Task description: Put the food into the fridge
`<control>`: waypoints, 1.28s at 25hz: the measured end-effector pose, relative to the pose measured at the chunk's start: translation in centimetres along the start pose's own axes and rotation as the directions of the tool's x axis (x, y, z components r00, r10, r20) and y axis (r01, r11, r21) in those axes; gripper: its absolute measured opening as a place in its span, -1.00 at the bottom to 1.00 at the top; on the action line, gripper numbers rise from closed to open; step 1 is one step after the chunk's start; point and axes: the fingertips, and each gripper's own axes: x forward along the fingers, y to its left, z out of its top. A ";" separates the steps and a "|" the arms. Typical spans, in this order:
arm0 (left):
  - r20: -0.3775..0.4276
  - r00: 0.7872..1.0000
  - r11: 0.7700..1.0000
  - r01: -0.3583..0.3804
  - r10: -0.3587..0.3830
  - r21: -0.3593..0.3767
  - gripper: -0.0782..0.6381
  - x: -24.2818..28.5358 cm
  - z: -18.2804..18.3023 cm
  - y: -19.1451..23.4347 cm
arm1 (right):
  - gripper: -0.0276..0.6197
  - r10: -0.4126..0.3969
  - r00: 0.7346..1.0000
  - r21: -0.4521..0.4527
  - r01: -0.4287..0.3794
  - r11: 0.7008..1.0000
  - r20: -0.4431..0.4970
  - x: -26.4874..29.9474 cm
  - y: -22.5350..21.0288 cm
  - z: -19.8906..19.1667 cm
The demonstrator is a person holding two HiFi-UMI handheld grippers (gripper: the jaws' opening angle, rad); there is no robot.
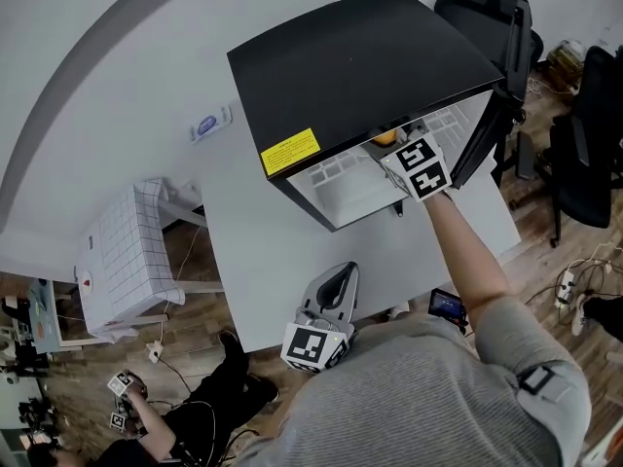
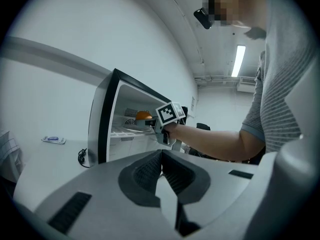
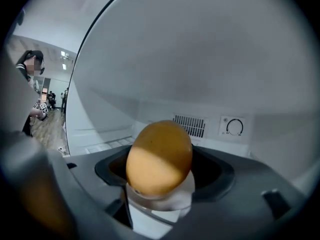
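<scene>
White tabletop (image 1: 263, 232) carries the small black fridge (image 1: 360, 66), its door (image 1: 487, 129) swung wide to our right so the cavity faces us. We have our right gripper (image 1: 401, 156) reaching inside, above the white shelf (image 1: 341, 173), its claw pinching a rounded orange-brown piece of food (image 3: 160, 156) from both sides. Something white sits under the food, and we cannot tell what it is. The vent (image 3: 190, 125) and dial (image 3: 234, 126) on the back wall lie ahead, so we judge the food deep enough to set down. Our left gripper (image 1: 341, 280) hangs over the table's near edge, claw pressed together on nothing, clear of the doorway.
</scene>
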 end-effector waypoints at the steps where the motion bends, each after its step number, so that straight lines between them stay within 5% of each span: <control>1: -0.001 1.000 1.000 -0.011 0.011 0.005 -0.75 0.1 0.1 0.5 | 0.14 -0.014 1.000 -0.013 0.014 1.000 -0.008 0.2 0.1 -0.1; 6: -0.004 0.998 0.998 -0.059 0.059 -0.005 -0.75 0.1 0.2 2.8 | 0.14 -0.077 0.995 -0.093 0.071 0.993 -0.069 1.1 0.4 -1.0; 12: -0.013 1.000 1.000 -0.011 0.011 -0.006 -0.75 0.7 -0.1 1.3 | 0.14 -0.126 0.984 -0.130 0.110 0.985 -0.124 2.0 0.2 -1.5; 26: 0.004 1.000 1.000 0.012 -0.012 -0.012 -0.75 0.0 0.0 0.7 | 0.15 -0.153 0.970 -0.108 0.134 0.985 -0.188 2.7 -0.3 -2.0; 32: 0.007 1.000 1.000 0.012 -0.012 -0.012 -0.75 -0.1 0.1 0.5 | 0.17 -0.123 0.985 -0.024 0.121 0.992 -0.124 2.1 0.1 -0.6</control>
